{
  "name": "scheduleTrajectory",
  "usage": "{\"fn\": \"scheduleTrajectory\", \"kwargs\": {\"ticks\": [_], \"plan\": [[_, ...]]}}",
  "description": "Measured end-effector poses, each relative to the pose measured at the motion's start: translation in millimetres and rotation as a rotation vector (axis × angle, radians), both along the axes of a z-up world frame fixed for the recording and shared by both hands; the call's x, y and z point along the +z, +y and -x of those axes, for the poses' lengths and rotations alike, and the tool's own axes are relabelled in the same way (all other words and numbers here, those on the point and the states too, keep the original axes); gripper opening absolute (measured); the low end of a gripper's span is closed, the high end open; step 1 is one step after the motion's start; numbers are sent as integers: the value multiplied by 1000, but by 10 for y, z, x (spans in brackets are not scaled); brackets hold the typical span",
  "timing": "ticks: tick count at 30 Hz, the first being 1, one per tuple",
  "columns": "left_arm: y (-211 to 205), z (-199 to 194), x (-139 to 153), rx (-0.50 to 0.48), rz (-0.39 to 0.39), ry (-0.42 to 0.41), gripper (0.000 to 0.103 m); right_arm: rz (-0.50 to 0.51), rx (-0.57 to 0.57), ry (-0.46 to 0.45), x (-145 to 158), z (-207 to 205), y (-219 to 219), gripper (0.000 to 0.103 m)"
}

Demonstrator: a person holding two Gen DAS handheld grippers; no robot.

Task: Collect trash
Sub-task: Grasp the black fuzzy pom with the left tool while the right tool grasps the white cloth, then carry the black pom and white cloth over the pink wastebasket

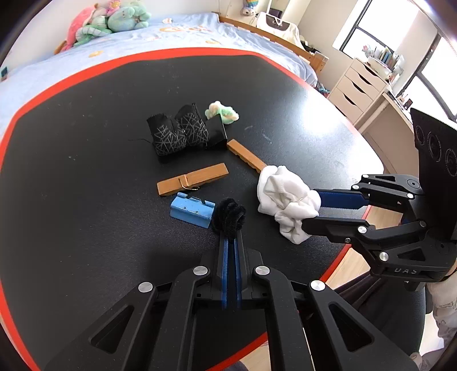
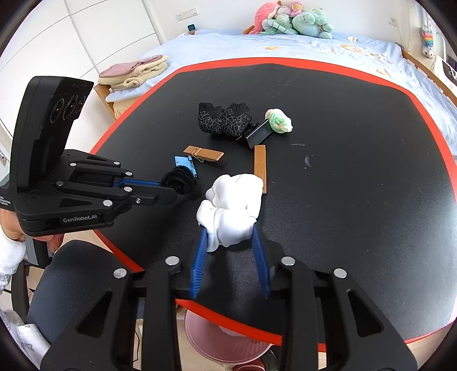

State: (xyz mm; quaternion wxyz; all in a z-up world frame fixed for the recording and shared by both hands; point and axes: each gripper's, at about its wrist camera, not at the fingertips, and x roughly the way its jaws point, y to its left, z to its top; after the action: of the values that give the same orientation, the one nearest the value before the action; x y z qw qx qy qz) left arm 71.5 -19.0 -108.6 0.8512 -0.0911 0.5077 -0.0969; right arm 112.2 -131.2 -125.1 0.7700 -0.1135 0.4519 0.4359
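My left gripper (image 1: 230,228) is shut on a black fuzzy loop (image 1: 228,218), held just above the black table (image 1: 85,171); it also shows in the right wrist view (image 2: 180,182). My right gripper (image 2: 228,228) is shut on a crumpled white cloth wad (image 2: 231,205), also visible in the left wrist view (image 1: 285,199), near the table's front edge. On the table lie a blue block (image 1: 191,209), a wooden clothespin (image 1: 192,182), a wooden strip (image 1: 245,155), black patterned socks (image 1: 180,131), a black box (image 1: 215,132) and a green-yellow fluff ball (image 1: 222,112).
A pink bin (image 2: 225,339) stands on the floor under the table's front edge. A bed with plush toys (image 2: 291,20) lies beyond the table. White drawers (image 1: 357,88) stand at the right. A dark chair seat (image 2: 74,279) is at the lower left.
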Motion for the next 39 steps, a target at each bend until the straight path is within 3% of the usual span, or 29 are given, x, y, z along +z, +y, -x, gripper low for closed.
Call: {"fn": "scheduleTrajectory", "kwargs": {"ticks": [9,26,39], "plan": [[18,86,158,-6,7,-38,3,-4,-19,-26,119,100,-53,17],[-286,601,561,-62,-12,-112,3,-32,-85,-92,577,693,-504,17],[-652,1031,524,-125,-11,-99,3,-6,-129,-83,564,1291,-903,17]]}}
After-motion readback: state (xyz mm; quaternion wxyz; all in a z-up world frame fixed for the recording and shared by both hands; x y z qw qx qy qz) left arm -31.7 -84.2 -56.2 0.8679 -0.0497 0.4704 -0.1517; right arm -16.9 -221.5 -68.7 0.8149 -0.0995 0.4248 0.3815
